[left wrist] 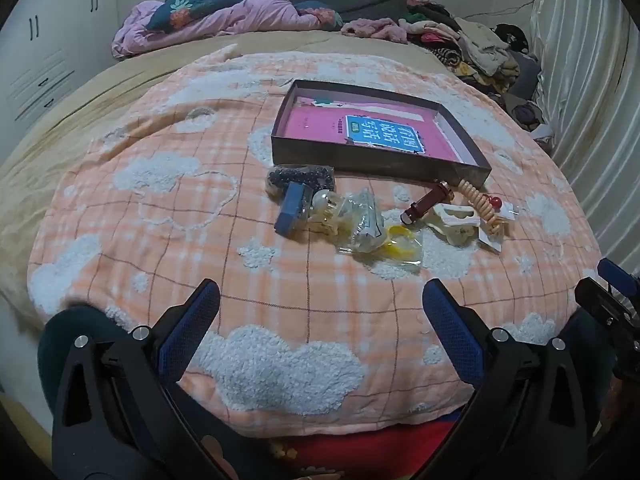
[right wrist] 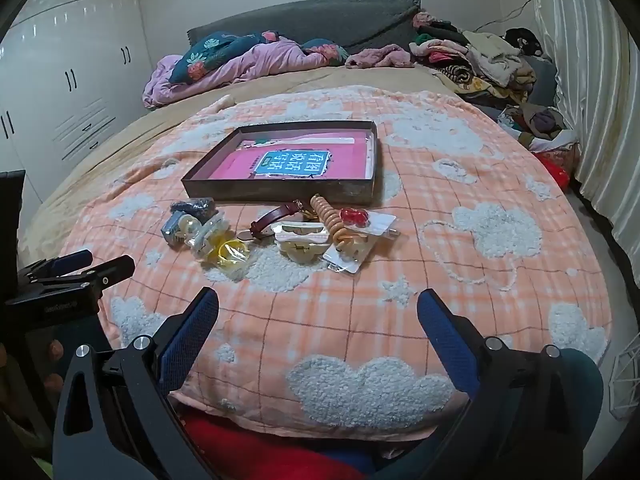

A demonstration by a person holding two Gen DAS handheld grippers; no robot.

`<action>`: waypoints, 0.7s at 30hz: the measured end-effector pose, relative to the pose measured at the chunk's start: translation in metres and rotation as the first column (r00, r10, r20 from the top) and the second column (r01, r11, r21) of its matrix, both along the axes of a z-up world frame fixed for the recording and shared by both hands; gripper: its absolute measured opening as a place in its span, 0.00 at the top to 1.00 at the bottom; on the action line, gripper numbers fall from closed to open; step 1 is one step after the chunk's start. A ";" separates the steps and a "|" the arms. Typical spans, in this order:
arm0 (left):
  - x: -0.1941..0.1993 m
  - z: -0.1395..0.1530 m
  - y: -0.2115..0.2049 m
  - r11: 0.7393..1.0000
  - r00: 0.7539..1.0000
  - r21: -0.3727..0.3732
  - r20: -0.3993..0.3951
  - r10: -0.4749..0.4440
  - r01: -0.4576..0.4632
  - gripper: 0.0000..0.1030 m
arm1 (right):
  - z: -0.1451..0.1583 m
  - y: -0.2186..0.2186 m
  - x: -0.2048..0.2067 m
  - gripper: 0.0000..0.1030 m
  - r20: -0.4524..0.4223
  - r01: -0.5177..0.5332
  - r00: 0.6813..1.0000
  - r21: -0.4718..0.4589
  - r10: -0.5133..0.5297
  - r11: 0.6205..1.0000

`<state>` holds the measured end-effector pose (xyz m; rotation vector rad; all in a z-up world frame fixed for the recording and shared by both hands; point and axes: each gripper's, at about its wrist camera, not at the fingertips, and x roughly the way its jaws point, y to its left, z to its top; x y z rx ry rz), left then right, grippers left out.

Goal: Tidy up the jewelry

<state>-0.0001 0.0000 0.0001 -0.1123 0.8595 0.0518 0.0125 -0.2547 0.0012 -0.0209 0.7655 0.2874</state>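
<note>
Both my grippers gape empty – left gripper (left wrist: 320,312), right gripper (right wrist: 318,312).
Maroon watch strap (left wrist: 426,202) – long axis running 1 to 7 o'clock, before the box (left wrist: 376,162).

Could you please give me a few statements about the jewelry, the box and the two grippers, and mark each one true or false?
1. Both the left gripper and the right gripper are open and hold nothing. True.
2. The brown-strapped watch lies inside the shallow box. False: it lies on the blanket, in front of the box.
3. A pink book with a blue label lies in the box. True.
4. The yellow ring is bare. False: it is in a clear plastic bag.
5. The coiled beige hair tie lies right of the watch in the right wrist view. True.
</note>
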 end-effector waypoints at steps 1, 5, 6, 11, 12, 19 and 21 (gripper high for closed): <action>0.000 0.000 0.000 1.000 1.000 0.001 0.001 0.001 -0.001 0.08 | 0.000 0.001 -0.001 0.04 0.006 0.002 1.000 -0.009 -0.002 1.000; 0.000 0.000 0.001 1.000 1.000 -0.015 -0.005 0.000 0.000 0.08 | 0.002 0.004 -0.003 0.04 0.008 -0.003 1.000 -0.002 0.003 1.000; 0.000 0.000 0.000 1.000 1.000 -0.014 -0.005 0.000 0.000 0.08 | 0.002 0.004 -0.003 0.04 0.010 -0.004 1.000 -0.001 0.004 1.000; 0.001 0.000 0.000 1.000 1.000 -0.009 -0.002 -0.001 0.001 0.08 | 0.004 0.004 -0.003 0.04 0.012 -0.005 1.000 0.010 0.005 1.000; 0.000 0.000 0.000 1.000 1.000 -0.011 0.001 -0.003 0.003 0.08 | 0.005 0.004 -0.003 0.04 0.015 -0.006 1.000 0.011 0.006 1.000; 0.002 0.006 0.002 1.000 1.000 -0.015 0.003 -0.003 0.003 0.08 | 0.007 0.003 -0.006 0.04 0.030 -0.011 1.000 0.012 0.010 1.000; 0.003 0.008 0.004 1.000 1.000 -0.014 0.003 -0.002 0.002 0.08 | 0.008 0.003 -0.007 0.04 0.032 -0.014 0.999 0.014 0.014 1.000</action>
